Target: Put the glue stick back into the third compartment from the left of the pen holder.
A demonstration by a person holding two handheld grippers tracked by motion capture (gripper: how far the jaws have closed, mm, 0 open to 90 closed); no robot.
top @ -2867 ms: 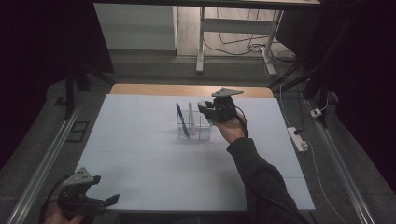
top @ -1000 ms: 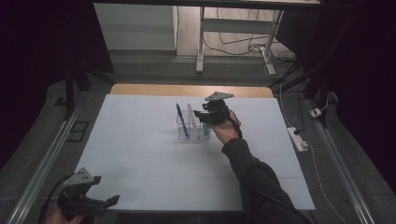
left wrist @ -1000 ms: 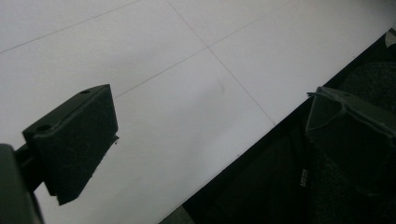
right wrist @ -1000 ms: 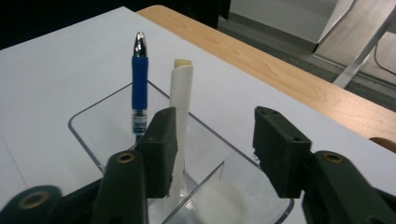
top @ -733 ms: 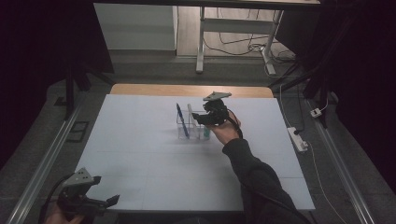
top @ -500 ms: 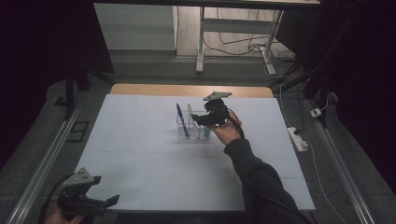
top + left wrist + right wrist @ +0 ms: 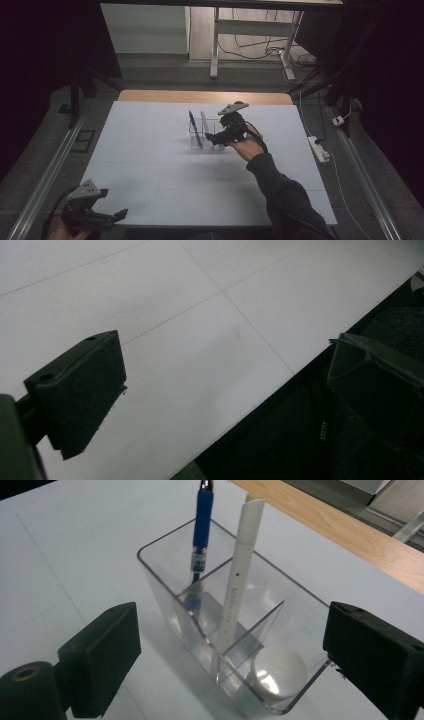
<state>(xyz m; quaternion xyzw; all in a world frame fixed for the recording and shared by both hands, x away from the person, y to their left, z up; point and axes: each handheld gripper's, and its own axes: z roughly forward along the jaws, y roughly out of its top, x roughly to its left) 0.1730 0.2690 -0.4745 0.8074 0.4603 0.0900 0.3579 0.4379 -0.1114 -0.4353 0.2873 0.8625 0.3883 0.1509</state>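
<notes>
White, matte sheeting covers the worktop (image 7: 150,150), ruled by thin straight seams into big rectangles, with a strip of pale wood (image 7: 200,96) showing along its far edge and dark floor all round.

Near the middle of the far half stands a clear plastic organizer (image 7: 165,560), a glossy rectangular box with rounded corners and thin see-through partitions splitting it into compartments. A blue pen (image 7: 202,525) with a clear lower barrel leans upright in the far compartment. A slim off-white pen (image 7: 239,575) with small printed lettering stands tilted against the middle partition. In the nearest compartment lies a round white thing (image 7: 278,672), smooth and domed like a cap; what it is I cannot tell.

The right claw (image 7: 230,660) hangs just over that near end, its blocky black jaws spread wide on either side of the box, having just been opening, with nothing pinched and the pads clear of the walls. In the high view the right claw (image 7: 216,138) sits at the organizer's right side, a grey three-cornered plate on top.

The left claw (image 7: 225,385) rests low at the worktop's near left corner, jaws spread, empty, one over the white sheet and one past its edge.
</notes>
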